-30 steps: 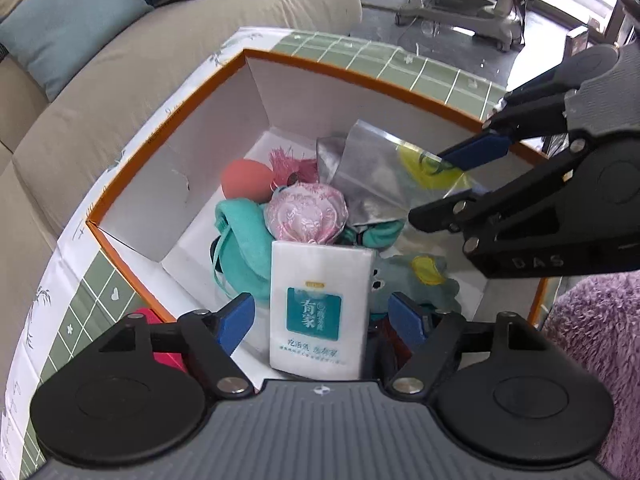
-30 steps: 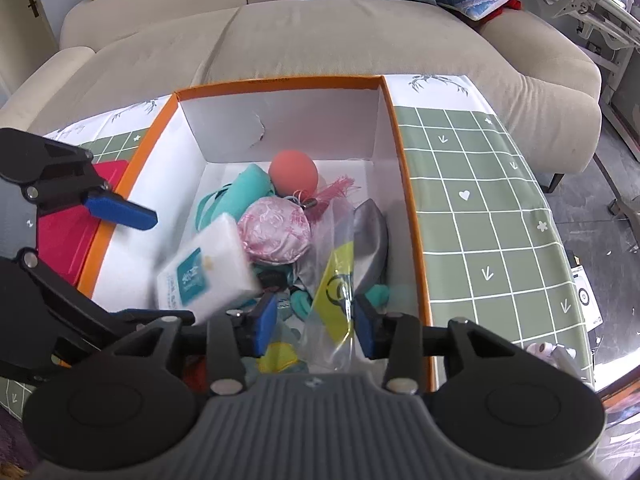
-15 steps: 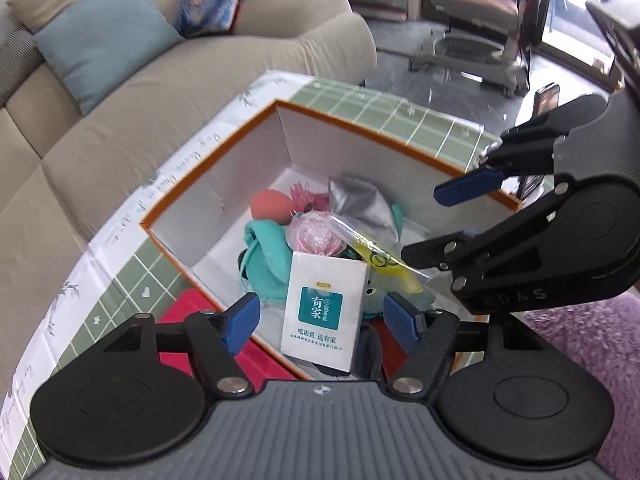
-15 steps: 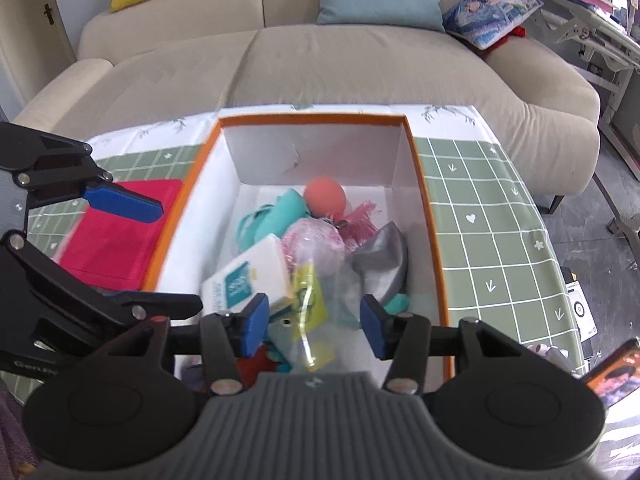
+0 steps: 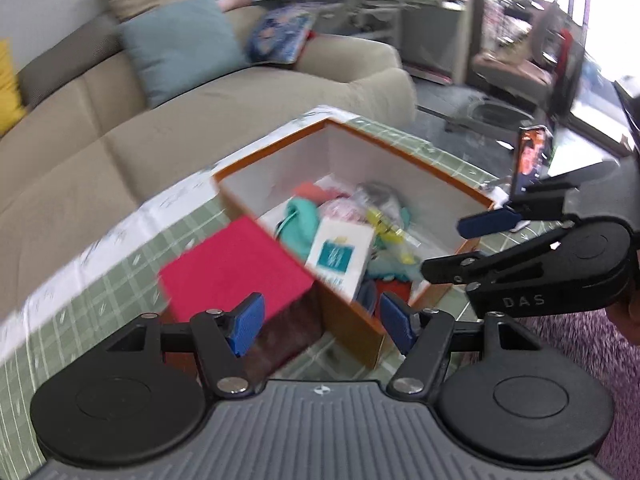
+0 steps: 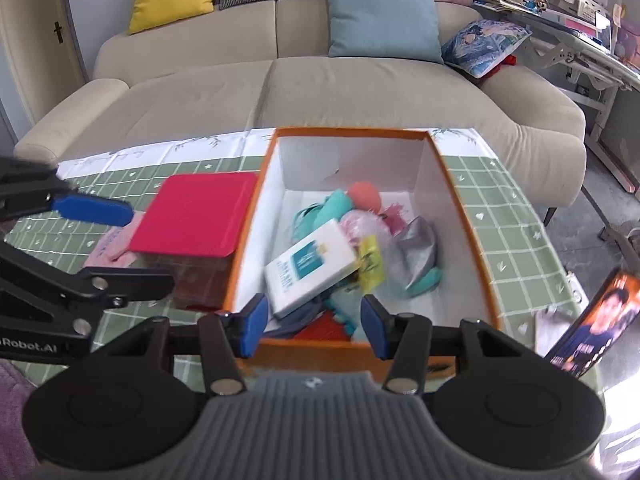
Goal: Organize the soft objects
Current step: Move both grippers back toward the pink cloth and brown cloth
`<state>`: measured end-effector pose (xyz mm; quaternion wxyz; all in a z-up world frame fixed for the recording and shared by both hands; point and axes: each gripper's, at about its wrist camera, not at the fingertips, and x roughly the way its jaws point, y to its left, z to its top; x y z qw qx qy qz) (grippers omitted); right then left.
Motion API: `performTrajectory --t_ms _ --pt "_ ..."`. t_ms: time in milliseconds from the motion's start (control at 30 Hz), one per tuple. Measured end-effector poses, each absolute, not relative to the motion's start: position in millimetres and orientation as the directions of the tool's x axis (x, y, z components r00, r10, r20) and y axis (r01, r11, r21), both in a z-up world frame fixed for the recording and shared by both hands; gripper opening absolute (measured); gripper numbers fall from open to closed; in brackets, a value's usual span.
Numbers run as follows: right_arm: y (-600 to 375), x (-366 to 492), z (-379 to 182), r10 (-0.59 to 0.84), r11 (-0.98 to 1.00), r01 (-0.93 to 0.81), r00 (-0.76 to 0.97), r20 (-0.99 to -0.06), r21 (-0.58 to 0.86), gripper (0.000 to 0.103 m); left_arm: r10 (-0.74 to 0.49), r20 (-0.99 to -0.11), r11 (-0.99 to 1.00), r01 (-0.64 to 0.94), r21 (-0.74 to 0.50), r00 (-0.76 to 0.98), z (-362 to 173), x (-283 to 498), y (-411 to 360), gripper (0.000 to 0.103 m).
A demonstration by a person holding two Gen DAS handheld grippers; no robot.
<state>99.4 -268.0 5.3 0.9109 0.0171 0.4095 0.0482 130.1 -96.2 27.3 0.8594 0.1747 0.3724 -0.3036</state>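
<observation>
An orange-rimmed white box (image 6: 456,184) (image 5: 408,160) on the green checked table holds several soft things: a white tissue pack (image 6: 310,266) (image 5: 340,254), a teal cloth (image 6: 320,210), a pink ball (image 6: 362,194), a clear bag with a yellow label (image 6: 370,258) and a grey pouch (image 6: 418,246). My left gripper (image 5: 320,324) is open and empty, above the box's near corner. My right gripper (image 6: 312,326) is open and empty, above the box's near rim. Each gripper shows in the other's view.
A red-lidded clear container (image 6: 192,216) (image 5: 236,268) stands left of the box, with a pink cloth (image 6: 112,246) beside it. A phone (image 6: 592,322) stands at the table's right edge. A beige sofa (image 6: 320,88) with cushions lies behind. A purple rug (image 5: 580,352) lies below.
Both grippers have pulled up and back from the box. The tissue pack and the clear bag now lie in the box, free of both grippers.
</observation>
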Motion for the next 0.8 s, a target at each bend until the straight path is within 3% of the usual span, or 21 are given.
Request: performTrajectory --t_ms 200,800 --pt "-234 79 -8 0.121 0.993 -0.085 0.644 -0.755 0.086 0.051 -0.355 -0.751 0.853 0.522 -0.017 0.556 10 111 -42 0.077" --pt "-135 60 -33 0.164 0.970 -0.242 0.654 -0.739 0.002 0.051 -0.220 -0.749 0.968 0.238 -0.085 0.625 -30 78 65 0.077"
